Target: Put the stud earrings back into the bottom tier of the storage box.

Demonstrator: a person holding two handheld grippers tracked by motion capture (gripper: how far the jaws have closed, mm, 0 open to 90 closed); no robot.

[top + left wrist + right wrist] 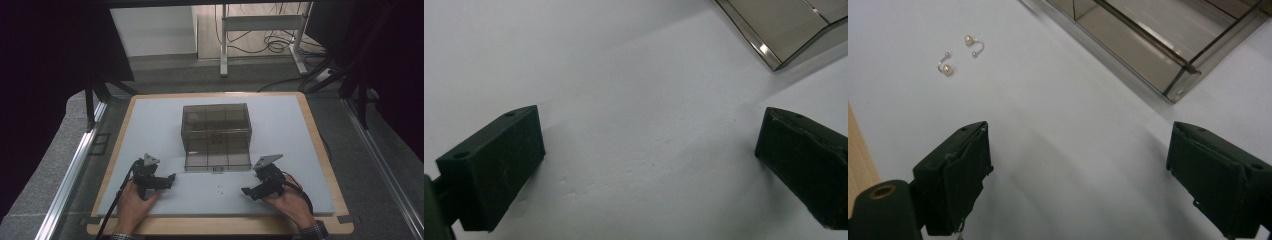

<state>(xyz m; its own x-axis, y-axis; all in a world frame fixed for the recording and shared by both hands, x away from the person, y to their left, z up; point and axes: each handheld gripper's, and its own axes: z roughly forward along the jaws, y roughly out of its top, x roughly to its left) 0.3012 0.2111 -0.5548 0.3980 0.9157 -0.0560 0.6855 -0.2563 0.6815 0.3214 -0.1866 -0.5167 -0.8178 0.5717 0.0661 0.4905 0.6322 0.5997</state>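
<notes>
A smoky, see-through compartment box (216, 131) stands at the middle of a white mat (150, 125) that covers a wooden board (320, 135). A flat divided tray of the same tinted plastic (218, 160) lies out on the mat in front of the box, touching its near side. Between that tray and the near edge of the mat lie 2 small pearl earrings (960, 54) on bent wire, side by side but apart from each other; nothing lies between them and either gripper. Beyond the board, a white desk frame (260, 30) and loose cables (272, 42) sit on the floor.

In the high view the earrings are only faint specks (220, 188), and the box's contents are too dim to make out. In the left gripper view a corner of the tray (784, 30) is cut off by the top edge; in the right gripper view the tray (1148, 45) likewise runs out of frame.

The left gripper (167, 180) rests low on the mat, near the tray's left corner, held from behind by the left hand (135, 200) and pointing right. The right gripper (248, 191) sits near the tray's right corner, held by the right hand (287, 200) and pointing left toward the earrings. Both claws are released, jaws spread wide over bare mat with nothing between them.
</notes>
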